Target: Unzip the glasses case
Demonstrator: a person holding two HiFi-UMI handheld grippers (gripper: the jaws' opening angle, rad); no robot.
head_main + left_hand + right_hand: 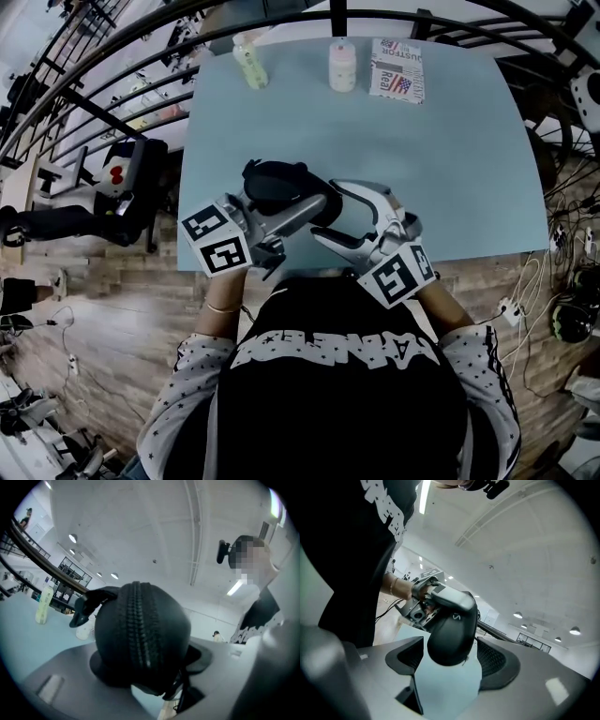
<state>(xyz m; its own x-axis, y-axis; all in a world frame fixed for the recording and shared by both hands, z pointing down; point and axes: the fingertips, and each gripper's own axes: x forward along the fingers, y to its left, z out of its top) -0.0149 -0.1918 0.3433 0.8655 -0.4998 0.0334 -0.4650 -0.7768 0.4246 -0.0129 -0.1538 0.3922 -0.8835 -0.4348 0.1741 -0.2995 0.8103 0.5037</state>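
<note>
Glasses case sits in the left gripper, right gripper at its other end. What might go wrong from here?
1. The jaws of the right gripper stand open around the rounded end of the glasses case, with no zipper pull showing between them; closing here may clamp the shell instead.
2. Only the left gripper holds the case, above the table near its front edge; a hard tug might twist it loose and drop it.
</note>
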